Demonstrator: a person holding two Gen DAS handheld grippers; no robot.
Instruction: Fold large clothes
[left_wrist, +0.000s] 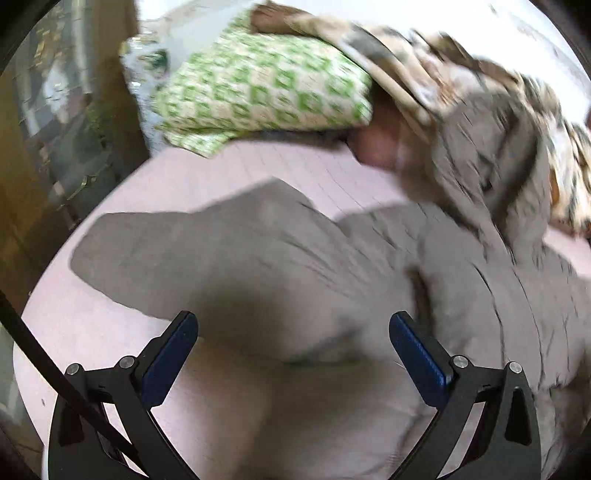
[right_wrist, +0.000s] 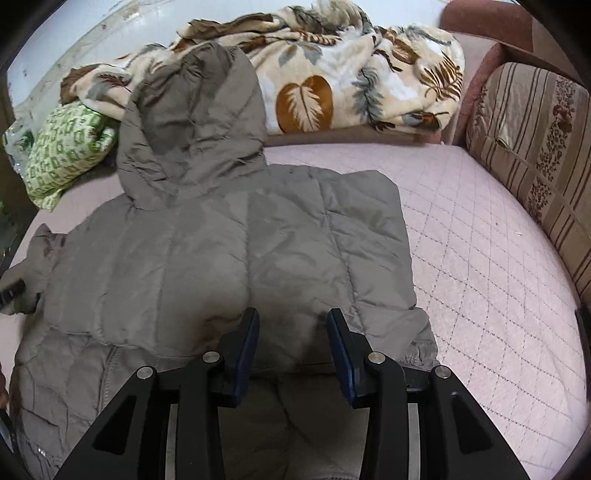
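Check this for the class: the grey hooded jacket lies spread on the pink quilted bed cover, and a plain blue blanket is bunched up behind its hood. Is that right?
One detail is wrong. The blanket behind the hood is not plain blue: it is cream with brown and grey leaf prints, as the right wrist view shows. The grey hooded jacket does lie spread on the pink quilted bed cover.

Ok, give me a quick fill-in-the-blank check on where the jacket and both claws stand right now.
1. The grey puffer jacket lies spread on the ____ quilted bedcover.
2. The jacket's ____ points toward the leaf-print blanket.
3. The right claw is ____, hovering over the jacket.
4. The left claw grips ____.

Missing words: pink; hood; open; nothing
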